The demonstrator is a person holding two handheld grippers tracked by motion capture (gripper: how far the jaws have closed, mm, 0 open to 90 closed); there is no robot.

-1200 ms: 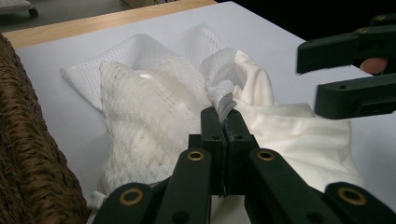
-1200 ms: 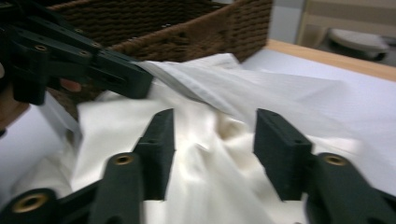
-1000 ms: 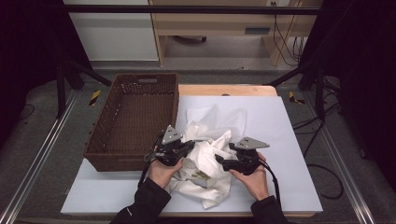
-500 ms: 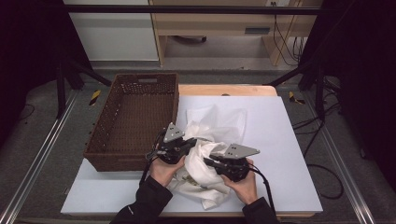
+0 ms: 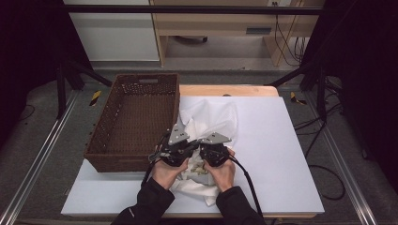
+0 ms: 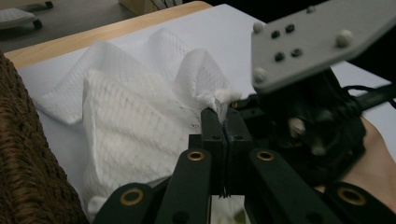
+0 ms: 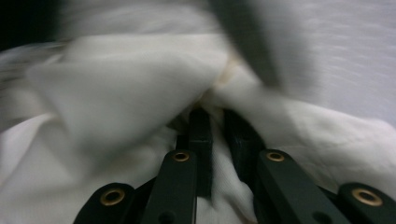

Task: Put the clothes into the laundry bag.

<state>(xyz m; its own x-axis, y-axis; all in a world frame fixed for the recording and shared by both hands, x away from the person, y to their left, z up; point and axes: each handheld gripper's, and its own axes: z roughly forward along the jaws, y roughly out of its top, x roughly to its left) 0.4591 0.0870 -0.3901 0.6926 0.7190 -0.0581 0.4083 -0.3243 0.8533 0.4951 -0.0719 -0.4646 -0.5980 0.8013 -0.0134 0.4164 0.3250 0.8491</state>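
Wicker basket sits at the left of the table, with nothing seen in it, so the packing step looks to be ahead. Just right of it the white cloth lies bunched on the table, partly under both hands; folding seems about midway, with one fold being gathered and the flattening and stowing left. The left gripper is clenched on a thin edge of the cloth, as the left gripper view shows at its jaws. The right gripper, touching the left one, has just been closing, and in the right gripper view cloth is pinched between its jaws. That view is blurred, the cloth's near half is hidden by hands, and its shape stays hard to make out.
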